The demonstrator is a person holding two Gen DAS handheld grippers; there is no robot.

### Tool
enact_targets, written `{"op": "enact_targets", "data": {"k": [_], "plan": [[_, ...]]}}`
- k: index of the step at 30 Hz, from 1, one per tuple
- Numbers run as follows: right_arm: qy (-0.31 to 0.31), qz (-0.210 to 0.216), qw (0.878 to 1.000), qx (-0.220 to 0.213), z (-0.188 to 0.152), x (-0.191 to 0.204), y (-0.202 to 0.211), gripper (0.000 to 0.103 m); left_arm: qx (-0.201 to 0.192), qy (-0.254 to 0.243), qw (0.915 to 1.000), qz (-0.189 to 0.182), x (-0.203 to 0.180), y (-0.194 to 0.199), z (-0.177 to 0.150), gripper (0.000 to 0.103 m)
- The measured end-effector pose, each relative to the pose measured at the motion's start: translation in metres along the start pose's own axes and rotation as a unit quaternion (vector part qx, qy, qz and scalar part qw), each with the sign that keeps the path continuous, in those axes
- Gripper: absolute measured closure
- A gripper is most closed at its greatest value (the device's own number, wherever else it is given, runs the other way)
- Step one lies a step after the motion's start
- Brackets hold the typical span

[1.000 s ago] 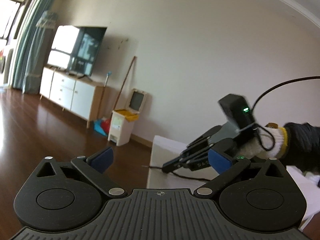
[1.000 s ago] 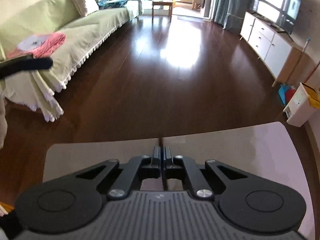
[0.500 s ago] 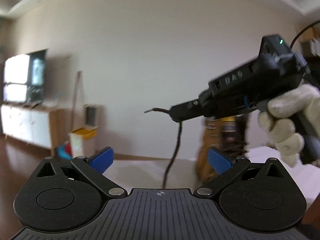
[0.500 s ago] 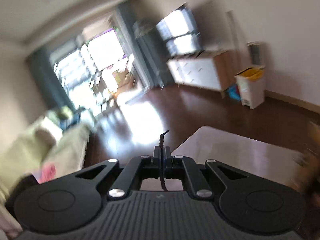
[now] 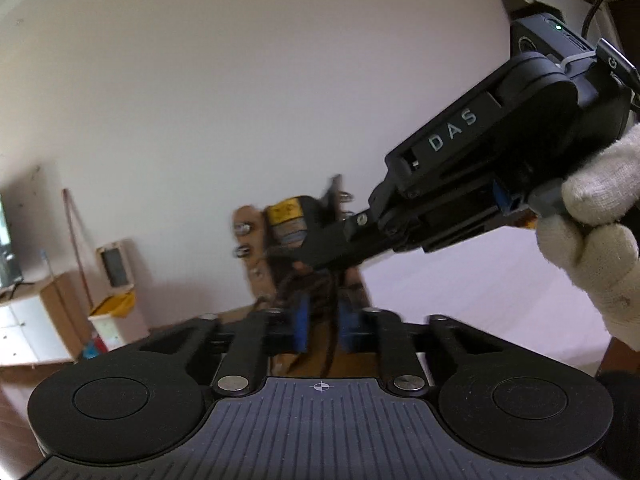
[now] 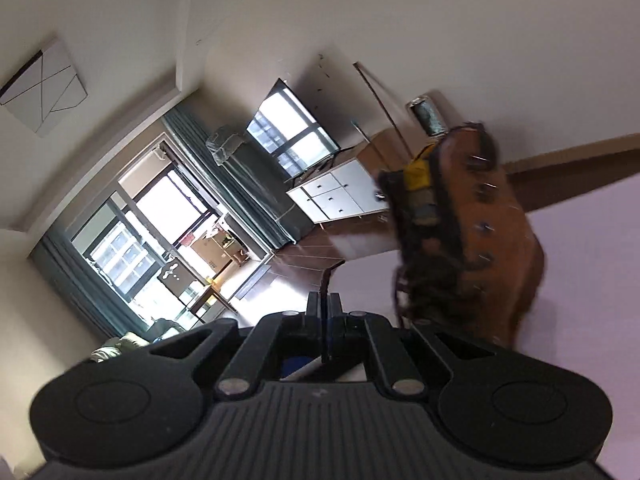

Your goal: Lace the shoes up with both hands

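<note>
A brown lace-up boot with a yellow tongue label stands on the white table; the right wrist view shows the boot blurred at the right. My left gripper points at its laced front. Its jaws are closing, the blue pads still a narrow gap apart, with a dark lace strand between them. My right gripper, held by a white-gloved hand, reaches in from the right to the boot's tongue. In its own view the right gripper is shut on the dark lace end.
A white TV cabinet, a lidded bin and a broom lean by the wall at the left. The right wrist view, rolled over, shows a TV, the cabinet, curtained windows and dark wood floor.
Both views swung and rolled toward the boot, which now fills the middle. My left jaws went from wide apart to nearly together around a lace. The right gripper kept its lace and moved in.
</note>
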State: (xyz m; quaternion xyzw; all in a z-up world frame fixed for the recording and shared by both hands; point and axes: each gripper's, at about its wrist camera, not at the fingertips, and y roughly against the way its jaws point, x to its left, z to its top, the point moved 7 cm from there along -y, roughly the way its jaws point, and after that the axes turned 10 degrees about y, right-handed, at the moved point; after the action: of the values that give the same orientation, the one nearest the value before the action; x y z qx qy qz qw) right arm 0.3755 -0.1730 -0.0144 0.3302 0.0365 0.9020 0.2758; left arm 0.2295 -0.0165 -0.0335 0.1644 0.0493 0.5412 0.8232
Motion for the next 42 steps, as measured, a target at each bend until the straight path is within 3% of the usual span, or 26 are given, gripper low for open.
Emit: {"op": "enact_targets", "data": {"k": [2,5,9,12,14,17,19,22,27,33,41,42], "plan": [[0.004,-0.005,1.0,0.0,-0.006,-0.009,0.007,0.097,0.013,-0.008,0.9998,-0.014,-0.007,0.0,-0.001,0.1],[0.029,-0.019,0.999,0.002,-0.012,-0.012,0.018,0.086,0.027,-0.035,0.9983,-0.038,-0.008,0.004,-0.003,0.1],[0.141,-0.04,0.989,-0.002,-0.012,-0.004,0.044,0.086,0.049,-0.072,0.9905,-0.107,-0.008,0.009,-0.001,0.1],[0.277,-0.054,0.959,0.014,-0.02,0.006,0.054,0.086,0.07,-0.107,0.9805,-0.149,-0.004,0.014,0.005,0.1],[0.356,-0.063,0.932,0.04,-0.032,0.011,0.055,0.085,0.083,-0.139,0.9723,-0.169,-0.002,0.015,0.008,0.1],[0.437,-0.062,0.896,0.055,-0.047,0.022,0.054,0.08,0.098,-0.19,0.9595,-0.184,-0.002,0.017,0.009,0.1],[0.47,-0.053,0.879,0.058,-0.055,0.032,0.054,0.076,0.103,-0.217,0.9506,-0.196,-0.003,0.018,0.01,0.1],[0.498,-0.04,0.864,0.065,-0.063,0.041,0.05,0.071,0.106,-0.247,0.9387,-0.216,-0.003,0.019,0.011,0.1],[0.546,-0.028,0.834,0.078,-0.074,0.053,0.039,0.07,0.108,-0.264,0.9272,-0.243,-0.005,0.023,0.012,0.1],[0.556,-0.016,0.826,0.09,-0.079,0.055,0.038,0.076,0.112,-0.268,0.9233,-0.251,-0.008,0.027,0.011,0.1],[0.554,-0.016,0.826,0.098,-0.084,0.055,0.035,0.08,0.11,-0.257,0.9235,-0.262,-0.006,0.028,0.012,0.099],[0.553,-0.016,0.827,0.1,-0.084,0.055,0.035,0.084,0.11,-0.256,0.9233,-0.264,-0.006,0.028,0.012,0.1]]}}
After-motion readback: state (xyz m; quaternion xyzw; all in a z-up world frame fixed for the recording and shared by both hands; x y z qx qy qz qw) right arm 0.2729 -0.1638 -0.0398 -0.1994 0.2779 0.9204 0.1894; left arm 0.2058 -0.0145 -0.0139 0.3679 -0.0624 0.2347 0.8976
